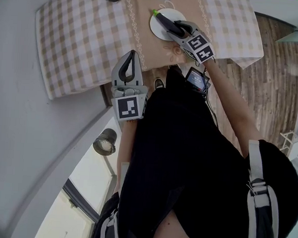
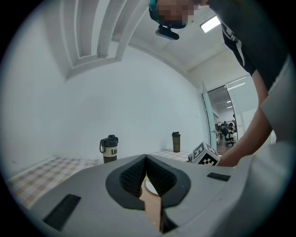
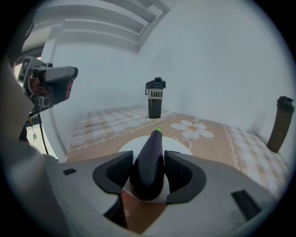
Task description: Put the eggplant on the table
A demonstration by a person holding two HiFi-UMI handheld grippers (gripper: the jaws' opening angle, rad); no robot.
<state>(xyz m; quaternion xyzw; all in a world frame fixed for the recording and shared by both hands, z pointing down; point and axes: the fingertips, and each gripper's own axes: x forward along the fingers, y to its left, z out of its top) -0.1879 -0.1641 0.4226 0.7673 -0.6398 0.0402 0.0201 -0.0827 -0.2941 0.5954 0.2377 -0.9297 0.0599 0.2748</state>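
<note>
A dark purple eggplant (image 3: 154, 143) with a green stem tip (image 1: 154, 12) sits between the jaws of my right gripper (image 3: 149, 163), which is shut on it. In the head view the right gripper (image 1: 169, 25) holds the eggplant over a white plate (image 1: 160, 30) on the tan flowered runner (image 1: 144, 34). The eggplant points away from me, its tip just above the plate (image 3: 180, 146). My left gripper (image 1: 129, 56) hangs over the table's near edge, apart from the plate. Its jaws (image 2: 146, 158) meet at the tips with nothing between them.
The table wears a beige checked cloth (image 1: 78, 40). A dark lidded mug (image 3: 155, 99) stands at the far side (image 2: 109, 149), and a slim dark bottle (image 3: 279, 122) stands at the right (image 2: 175, 141). A wooden floor (image 1: 274, 74) lies beyond the table's right edge.
</note>
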